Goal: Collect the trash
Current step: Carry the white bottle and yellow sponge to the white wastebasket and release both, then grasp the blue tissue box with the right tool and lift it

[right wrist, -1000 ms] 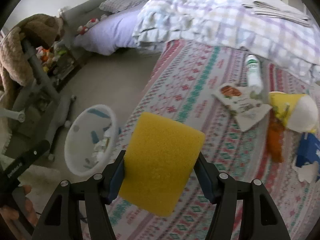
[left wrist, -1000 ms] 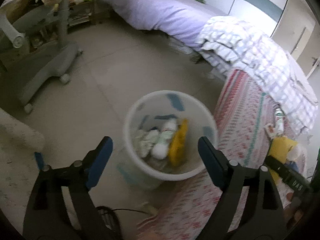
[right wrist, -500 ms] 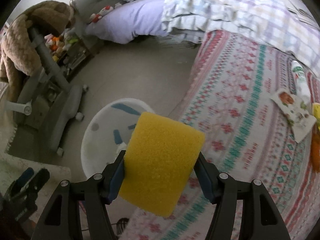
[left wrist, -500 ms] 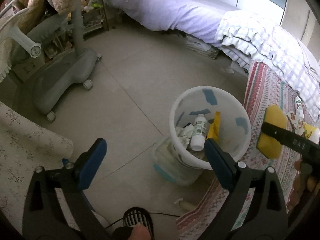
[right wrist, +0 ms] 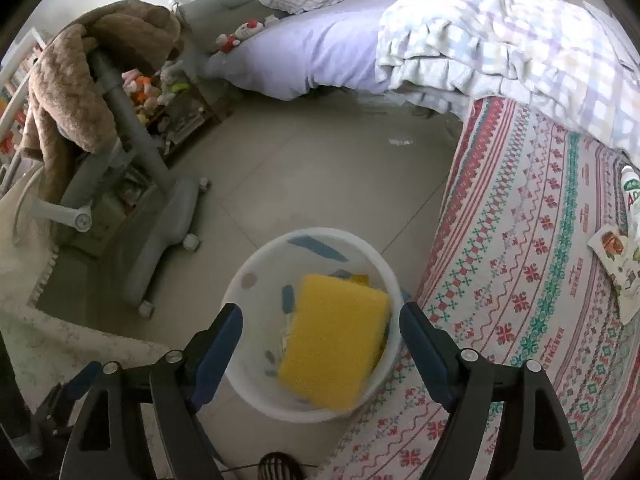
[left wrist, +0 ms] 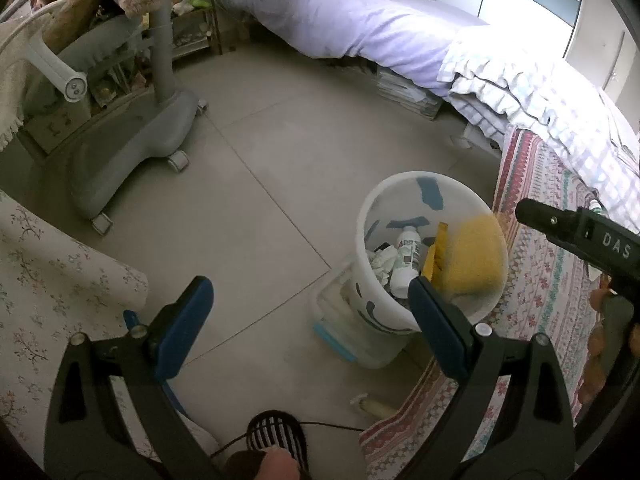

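A white trash bin [right wrist: 256,268] stands on the tiled floor at the rug's edge. My right gripper [right wrist: 320,314] hangs just above it with its jaws opening. The yellow sponge [right wrist: 336,340] is free of both pads and is dropping into the bin, blurred. From the left wrist view the sponge [left wrist: 472,256] sits inside the bin [left wrist: 400,178] over a white bottle [left wrist: 406,256], crumpled tissue [left wrist: 382,264] and a yellow wrapper [left wrist: 434,252]. One black finger of the right gripper [left wrist: 560,222] reaches in from the right. My left gripper [left wrist: 308,284] stands open and empty, left of the bin.
A patterned rug [right wrist: 520,280] lies right of the bin, with a bottle [right wrist: 632,200] and a snack packet [right wrist: 612,248] on it. A grey wheeled stand [left wrist: 132,148] is at the left, a bed [left wrist: 360,20] behind. A clear plastic box [left wrist: 336,320] touches the bin's base.
My right gripper carried the sponge from over the rug to above the bin, then its jaws spread and let the sponge go. The left gripper drifted leftward off the bin, opening slightly wider.
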Motion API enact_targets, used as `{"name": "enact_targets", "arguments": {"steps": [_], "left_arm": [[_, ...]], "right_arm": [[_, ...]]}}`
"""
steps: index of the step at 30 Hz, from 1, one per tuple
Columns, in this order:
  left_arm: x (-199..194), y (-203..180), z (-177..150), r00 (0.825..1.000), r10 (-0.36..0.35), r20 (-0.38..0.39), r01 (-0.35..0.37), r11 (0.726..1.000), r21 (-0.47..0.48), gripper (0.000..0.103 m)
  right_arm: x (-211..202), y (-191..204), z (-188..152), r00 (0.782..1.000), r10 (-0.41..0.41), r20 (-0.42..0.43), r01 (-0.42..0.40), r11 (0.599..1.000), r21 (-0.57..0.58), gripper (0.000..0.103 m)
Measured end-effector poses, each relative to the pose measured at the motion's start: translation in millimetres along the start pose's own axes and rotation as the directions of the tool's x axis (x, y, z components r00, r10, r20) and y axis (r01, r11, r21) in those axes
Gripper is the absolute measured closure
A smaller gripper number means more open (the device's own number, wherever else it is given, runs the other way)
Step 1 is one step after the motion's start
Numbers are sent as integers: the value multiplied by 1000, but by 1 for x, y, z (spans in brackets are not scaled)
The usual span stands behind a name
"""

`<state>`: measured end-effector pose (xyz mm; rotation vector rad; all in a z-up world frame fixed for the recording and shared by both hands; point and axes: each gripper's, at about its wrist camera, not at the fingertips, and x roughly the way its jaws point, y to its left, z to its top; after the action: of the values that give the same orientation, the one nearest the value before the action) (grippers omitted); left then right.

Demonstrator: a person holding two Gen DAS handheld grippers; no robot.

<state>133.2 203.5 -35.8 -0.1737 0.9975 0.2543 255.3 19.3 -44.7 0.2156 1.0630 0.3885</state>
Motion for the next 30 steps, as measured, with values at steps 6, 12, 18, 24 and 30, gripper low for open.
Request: {"name": "enact_targets", "arguments": {"steps": [6, 12, 18, 24, 30], "left_arm": [[-3, -7, -1, 1000, -25, -1, 25, 1000, 13, 5], [-9, -22, -5, 999, -36, 4, 36, 998, 53, 1], [-13, -42, -8, 999, -50, 8, 49, 995, 86, 1], [-14, -66, -12, 998, -70, -4, 70, 990, 122, 1], [-16, -90, -14, 995, -95, -16, 96, 984, 150, 1]], "right_arm": [[-13, -9, -10, 999, -45, -14, 45, 999, -15, 21], [-42, -35, -24, 996, -84, -5, 84, 996, -13, 21], [-75, -72, -43, 986, -167, 6, 167, 986, -31, 21], [-107, -121, -61, 971, -238, 8, 238, 971, 5, 21], [-135, -173, -73, 956, -295, 9, 294, 954, 59, 21]]}}
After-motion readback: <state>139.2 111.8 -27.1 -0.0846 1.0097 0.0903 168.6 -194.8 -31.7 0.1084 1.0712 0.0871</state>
